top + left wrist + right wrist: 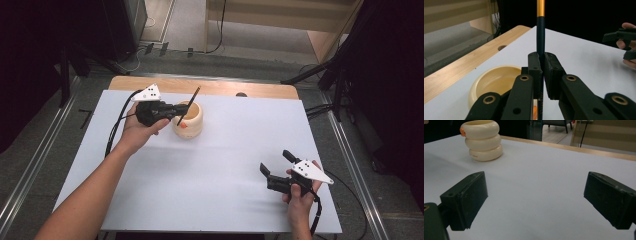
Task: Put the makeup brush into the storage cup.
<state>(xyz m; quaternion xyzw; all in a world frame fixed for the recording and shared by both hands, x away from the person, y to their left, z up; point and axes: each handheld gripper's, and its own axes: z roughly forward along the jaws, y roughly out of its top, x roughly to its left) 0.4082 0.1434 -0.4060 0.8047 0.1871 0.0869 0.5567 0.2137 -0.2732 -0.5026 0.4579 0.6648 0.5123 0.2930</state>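
A cream ribbed holder (189,121) stands on the white table toward the back left; it has an orange spot on its side and shows as a stack of rounded rings (483,140) in the right gripper view. My left gripper (179,110) is shut on a dark pencil (189,104) with a gold band (540,7), held tilted over the holder's open mouth (495,81). The pencil runs between the pads (534,67). My right gripper (275,162) stands open near the front right, nothing between its fingers (467,195).
The white sheet (225,160) covers most of a wooden table whose bare strip (210,87) with a small hole (241,94) runs along the far edge. Black stands and cables flank the table on the floor.
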